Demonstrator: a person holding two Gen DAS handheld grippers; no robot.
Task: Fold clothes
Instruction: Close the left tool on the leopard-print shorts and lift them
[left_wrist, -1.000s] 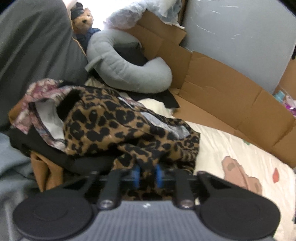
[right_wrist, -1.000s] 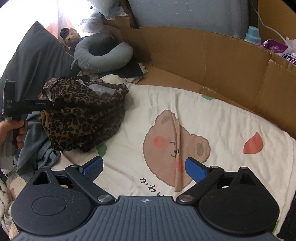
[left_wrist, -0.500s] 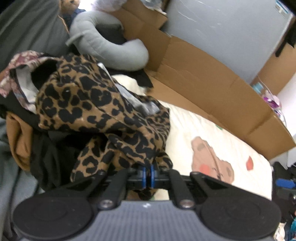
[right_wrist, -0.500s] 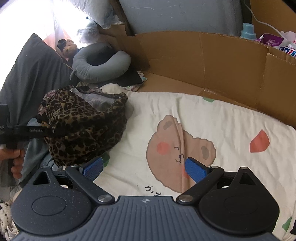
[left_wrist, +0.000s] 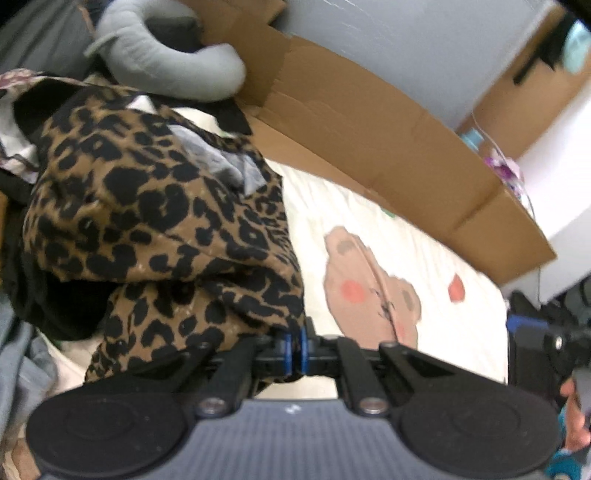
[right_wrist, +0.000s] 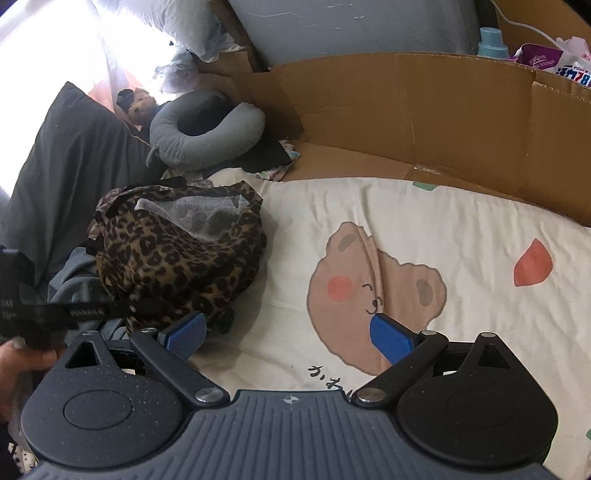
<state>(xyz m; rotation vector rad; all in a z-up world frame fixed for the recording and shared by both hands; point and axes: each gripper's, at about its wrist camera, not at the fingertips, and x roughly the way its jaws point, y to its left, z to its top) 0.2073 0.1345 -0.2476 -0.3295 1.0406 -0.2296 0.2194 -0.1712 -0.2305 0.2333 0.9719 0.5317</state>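
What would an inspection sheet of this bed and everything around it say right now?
Surface: bear-print sheet, mostly bare.
Job's things: leopard-print garment bunched on a clothes pile at the sheet's left.
Clutter: grey neck pillow, teddy bear, dark pillow.
Grippers: left hand-held gripper shut on the garment's edge; right hand-held gripper open, nothing between its pads, above the sheet.
Cables: white cord behind the cardboard.
Surroundings: cardboard wall along the bed's far side; blue-capped bottle and purple packet beyond it.
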